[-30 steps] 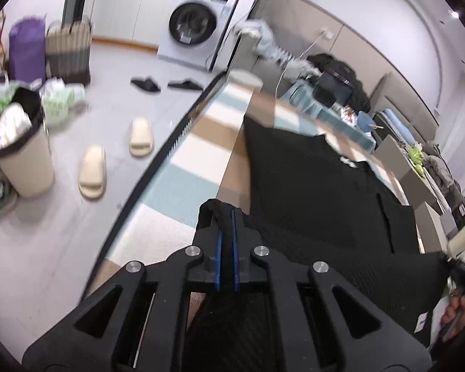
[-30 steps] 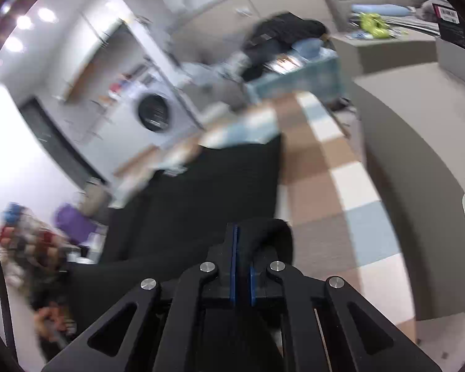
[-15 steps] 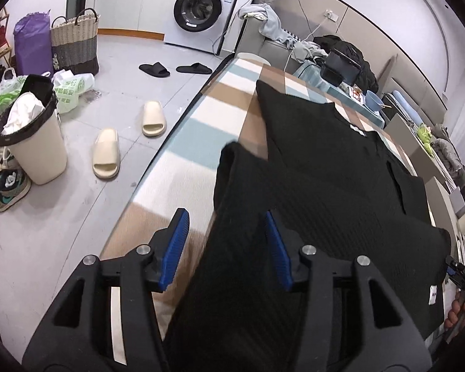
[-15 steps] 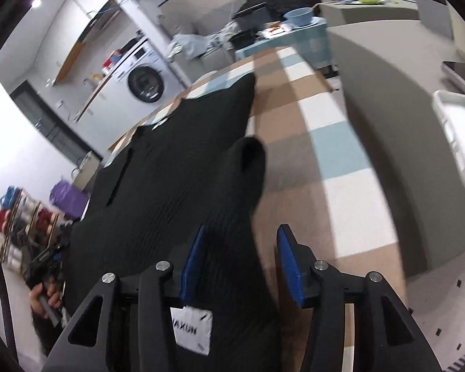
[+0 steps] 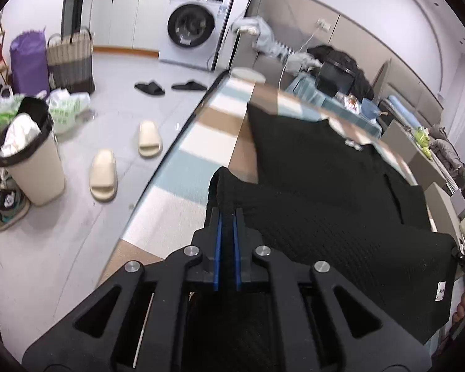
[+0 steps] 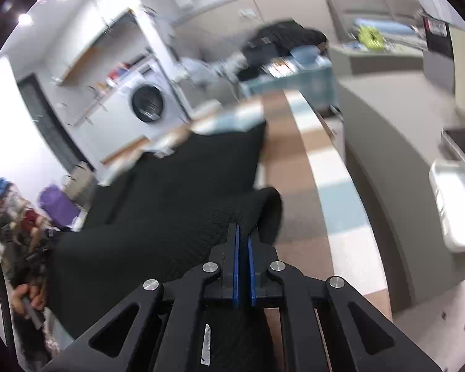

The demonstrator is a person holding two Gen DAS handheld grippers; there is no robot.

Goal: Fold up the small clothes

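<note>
A black knit garment (image 5: 325, 192) lies on a table covered with a brown, white and blue checked cloth (image 5: 201, 142). Its near hem is lifted off the table. My left gripper (image 5: 228, 217) is shut on the hem's left corner. My right gripper (image 6: 242, 232) is shut on the right corner of the same garment (image 6: 183, 186). The fabric hangs stretched between the two grippers. A white label (image 5: 438, 291) shows on the lifted part.
The table's left edge (image 5: 170, 155) drops to a tiled floor with slippers (image 5: 104, 176), a bin (image 5: 31, 161) and a washing machine (image 5: 192, 28). A grey counter (image 6: 387, 142) with a white tray (image 6: 458, 204) runs along the table's right side.
Half a second ago both grippers were open over the garment. Now both are shut on the near hem corners and hold the hem raised.
</note>
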